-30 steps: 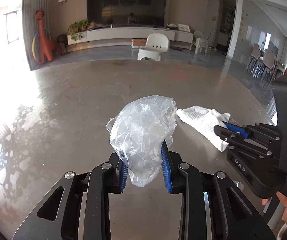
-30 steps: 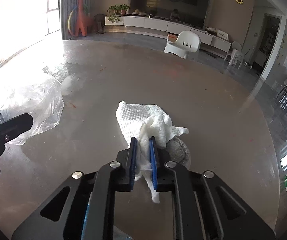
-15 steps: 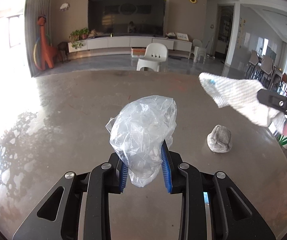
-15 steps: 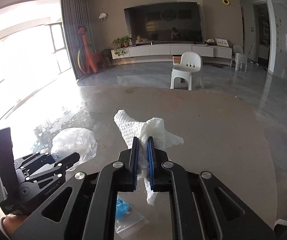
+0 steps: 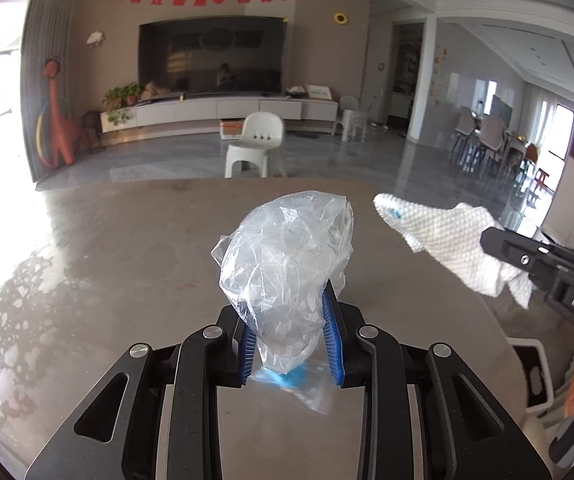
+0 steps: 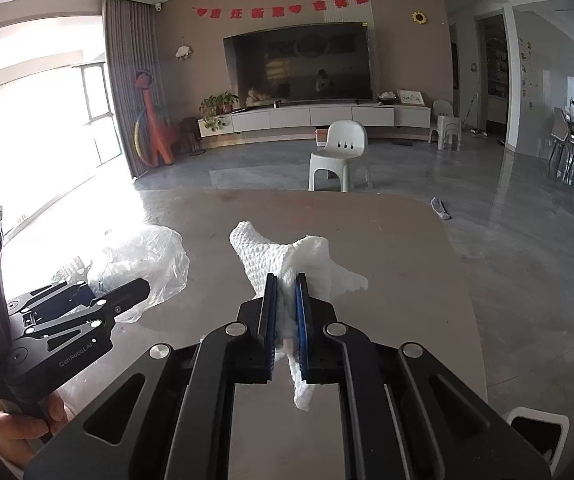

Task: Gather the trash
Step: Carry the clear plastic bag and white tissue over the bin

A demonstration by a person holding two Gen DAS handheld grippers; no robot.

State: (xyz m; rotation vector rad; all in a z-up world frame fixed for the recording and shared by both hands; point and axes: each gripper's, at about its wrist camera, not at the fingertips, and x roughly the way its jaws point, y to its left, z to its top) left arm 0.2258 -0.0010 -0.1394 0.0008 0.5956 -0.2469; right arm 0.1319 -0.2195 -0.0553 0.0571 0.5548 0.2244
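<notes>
My left gripper [image 5: 289, 304] is shut on a crumpled clear plastic bag [image 5: 287, 256] and holds it above the brown table [image 5: 127, 264]. The bag also shows in the right wrist view [image 6: 147, 264], with the left gripper [image 6: 123, 292] at the left. My right gripper [image 6: 285, 284] is shut on a white paper towel [image 6: 287, 258], lifted above the table. In the left wrist view the towel [image 5: 447, 236] hangs at the right from the right gripper's fingers [image 5: 527, 258]. A small clear bag with something blue [image 5: 295, 382] lies on the table under my left gripper.
A white object [image 5: 531, 376] sits past the table's right edge, also in the right wrist view [image 6: 535, 424]. A white plastic chair [image 6: 339, 156] stands beyond the far edge. A grey rag [image 6: 439, 208] lies on the floor at the right.
My right gripper has lifted the paper towel off the table and both grippers have risen and tilted up. The grey lump that lay under the towel is out of view.
</notes>
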